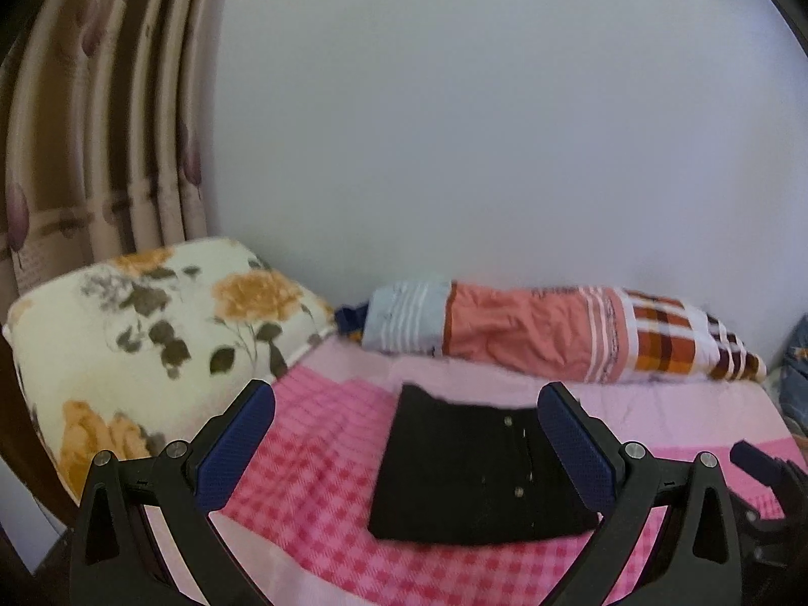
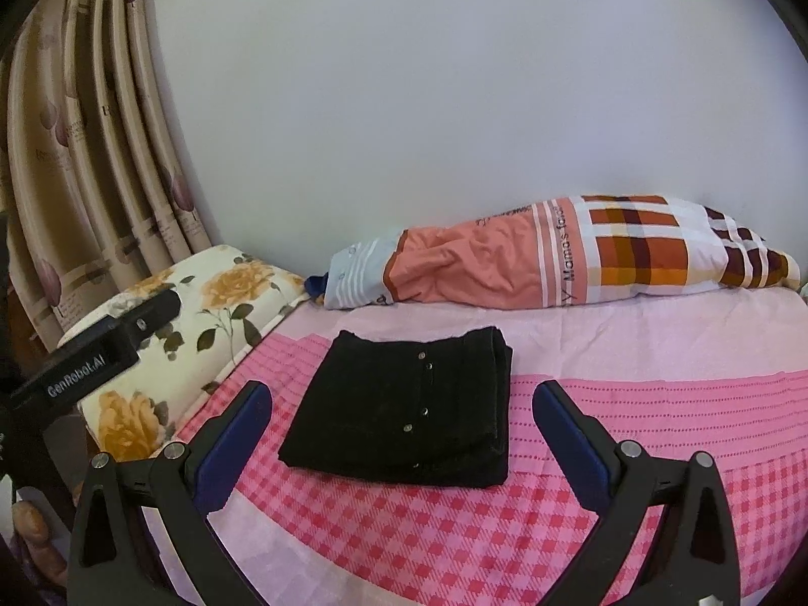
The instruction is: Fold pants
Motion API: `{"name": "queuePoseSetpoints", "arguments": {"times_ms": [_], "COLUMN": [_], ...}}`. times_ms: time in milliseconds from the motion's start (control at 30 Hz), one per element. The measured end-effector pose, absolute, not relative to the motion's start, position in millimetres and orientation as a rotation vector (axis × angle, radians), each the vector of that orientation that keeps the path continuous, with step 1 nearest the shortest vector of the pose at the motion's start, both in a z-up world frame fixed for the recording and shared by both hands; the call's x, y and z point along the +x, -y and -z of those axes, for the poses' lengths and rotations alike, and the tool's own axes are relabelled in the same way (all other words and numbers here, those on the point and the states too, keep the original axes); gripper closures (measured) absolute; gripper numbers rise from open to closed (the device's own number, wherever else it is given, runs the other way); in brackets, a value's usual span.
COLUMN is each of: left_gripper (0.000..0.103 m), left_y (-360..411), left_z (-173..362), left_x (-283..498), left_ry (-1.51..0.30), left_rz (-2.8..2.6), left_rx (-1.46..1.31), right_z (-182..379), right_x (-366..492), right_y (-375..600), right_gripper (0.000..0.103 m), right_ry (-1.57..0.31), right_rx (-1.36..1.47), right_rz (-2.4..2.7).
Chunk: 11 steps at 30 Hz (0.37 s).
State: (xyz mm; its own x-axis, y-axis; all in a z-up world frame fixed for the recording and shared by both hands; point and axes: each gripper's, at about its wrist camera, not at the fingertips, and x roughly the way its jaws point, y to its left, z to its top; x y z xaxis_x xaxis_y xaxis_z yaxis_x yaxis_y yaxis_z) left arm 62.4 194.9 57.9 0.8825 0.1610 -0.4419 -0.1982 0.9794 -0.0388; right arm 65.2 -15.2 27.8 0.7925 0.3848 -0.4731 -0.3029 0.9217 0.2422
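Observation:
The black pants [image 1: 469, 469] lie folded into a flat rectangle on the pink checked bedsheet [image 1: 313, 480]; small metal studs run down the top layer. They also show in the right wrist view [image 2: 404, 409]. My left gripper [image 1: 406, 404] is open and empty, held above the near side of the pants. My right gripper [image 2: 401, 396] is open and empty, also held apart from the pants on their near side. The right gripper's tip [image 1: 757, 459] shows at the right edge of the left wrist view. The left gripper's body [image 2: 101, 358] shows at the left of the right wrist view.
A floral pillow [image 2: 202, 313] lies at the left end of the bed. A rolled orange, striped and plaid quilt [image 2: 581, 257] lies along the white wall [image 2: 454, 101]. Patterned curtains [image 2: 91, 151] hang at the far left. The sheet [image 2: 656, 404] continues to the right.

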Motion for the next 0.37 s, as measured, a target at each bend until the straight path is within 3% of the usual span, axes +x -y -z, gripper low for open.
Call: {"name": "queuePoseSetpoints", "arguments": {"times_ms": [367], "left_gripper": [0.000], "left_y": [-194], "left_z": [-31], "left_x": [66], "left_ry": [-0.486], "left_rz": [-0.183], "left_rx": [-0.093], "right_z": [-16], "right_x": [66], "right_y": [5], "right_gripper": [0.000], "right_ry": [-0.570], "right_rx": [0.129], "right_rz": [-0.377]}}
